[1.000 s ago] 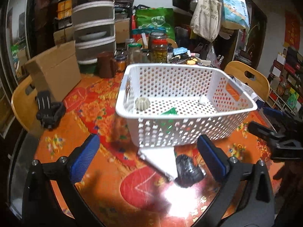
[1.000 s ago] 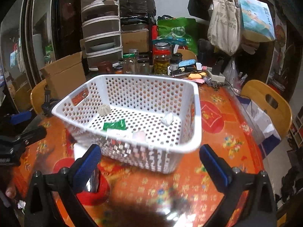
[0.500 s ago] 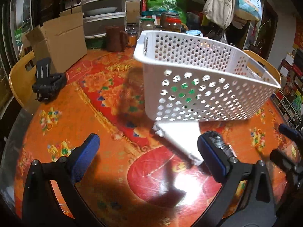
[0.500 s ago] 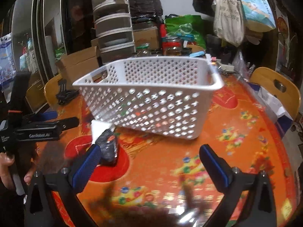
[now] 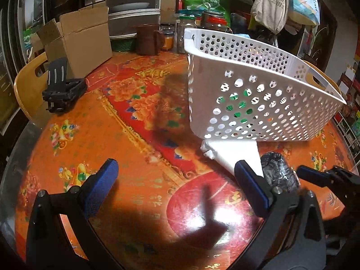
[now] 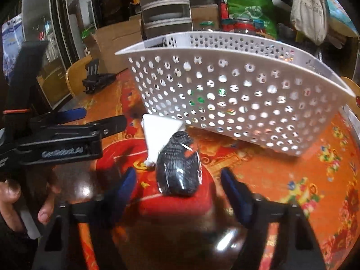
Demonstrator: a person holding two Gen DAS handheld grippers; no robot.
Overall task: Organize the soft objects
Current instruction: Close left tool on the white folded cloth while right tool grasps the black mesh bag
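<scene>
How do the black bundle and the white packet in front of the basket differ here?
The black bundle is dark, rounded, knit-textured and wrapped in shiny clear film; the white packet is plain, flat and angular. The bundle lies nearer the right gripper, between its open fingers; the packet reaches back to the white basket. Both lie on the orange tablecloth, touching.

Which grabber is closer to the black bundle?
Right. The right gripper is open with the black bundle just ahead between its fingers. The left gripper is open too, but the bundle sits beside its right finger.
</scene>
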